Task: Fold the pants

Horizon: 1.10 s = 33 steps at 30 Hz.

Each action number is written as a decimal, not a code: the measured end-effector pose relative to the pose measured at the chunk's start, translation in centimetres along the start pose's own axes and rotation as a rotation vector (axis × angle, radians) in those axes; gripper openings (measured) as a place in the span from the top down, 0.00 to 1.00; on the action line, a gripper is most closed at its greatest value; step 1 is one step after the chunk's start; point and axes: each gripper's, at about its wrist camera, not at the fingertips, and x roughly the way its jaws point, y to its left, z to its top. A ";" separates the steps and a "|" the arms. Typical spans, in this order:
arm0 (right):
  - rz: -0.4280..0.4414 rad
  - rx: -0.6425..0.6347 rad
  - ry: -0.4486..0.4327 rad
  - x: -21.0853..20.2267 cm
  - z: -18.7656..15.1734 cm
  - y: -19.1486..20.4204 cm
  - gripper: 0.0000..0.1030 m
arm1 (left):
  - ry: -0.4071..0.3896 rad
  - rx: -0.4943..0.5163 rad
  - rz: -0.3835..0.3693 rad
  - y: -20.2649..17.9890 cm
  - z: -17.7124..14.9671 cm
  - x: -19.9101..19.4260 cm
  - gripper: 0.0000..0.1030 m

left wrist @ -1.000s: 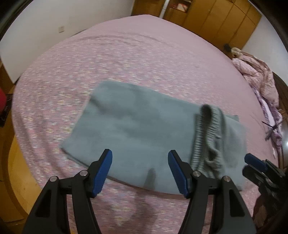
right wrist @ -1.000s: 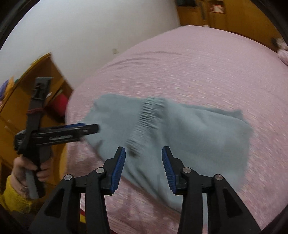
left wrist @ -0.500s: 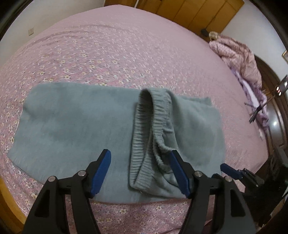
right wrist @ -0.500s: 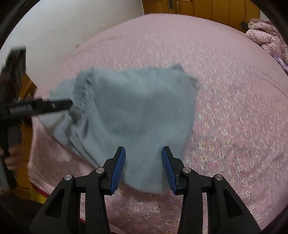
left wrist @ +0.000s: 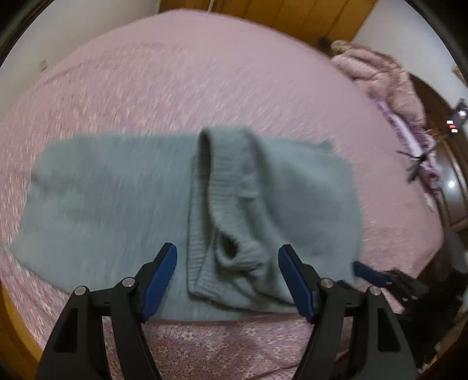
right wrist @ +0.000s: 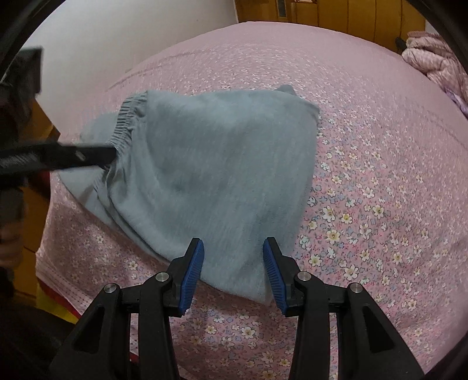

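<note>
Grey-blue knit pants (left wrist: pixel 117 198) lie folded on the pink flowered bedspread, their ribbed waistband (left wrist: pixel 225 187) doubled over the middle of the pile. My left gripper (left wrist: pixel 226 271) hovers open just in front of the waistband's near end, holding nothing. In the right wrist view the pants (right wrist: pixel 210 175) fill the centre, and my right gripper (right wrist: pixel 232 271) stands open with its blue pads on either side of the near folded corner. The left gripper (right wrist: pixel 96 153) shows there as a black bar reaching the elastic waistband (right wrist: pixel 128 122). The right gripper's blue tip (left wrist: pixel 365 270) appears at the pants' right edge.
The bed (right wrist: pixel 380 146) stretches far beyond the pants. A rumpled pink quilt (left wrist: pixel 386 79) lies at the far right corner. Wooden wardrobes (left wrist: pixel 292 17) stand behind the bed, and a white wall (right wrist: pixel 117 38) runs along the left. A hand (right wrist: pixel 8 242) holds the left tool.
Both grippers have swung in toward the pants. The left one moved rightward to face the waistband; the right one came down close over the near folded corner. Both stayed open.
</note>
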 end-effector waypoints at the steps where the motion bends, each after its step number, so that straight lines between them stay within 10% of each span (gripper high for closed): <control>1: 0.004 0.004 -0.001 -0.1 0.0 -0.1 0.57 | 0.022 -0.021 0.021 0.5 -0.3 0.5 0.27; 14: 0.059 0.087 -0.016 -2.4 -0.5 -3.7 0.58 | -0.038 -0.058 -0.083 2.8 -0.7 -0.5 0.29; 20: 0.022 0.122 -0.023 -3.3 -1.0 -5.3 0.57 | -0.019 -0.025 -0.015 0.7 0.5 2.4 0.32; 33: 0.019 0.184 -0.047 -4.9 -1.8 -8.3 0.57 | -0.069 0.010 -0.027 -1.5 0.0 1.6 0.75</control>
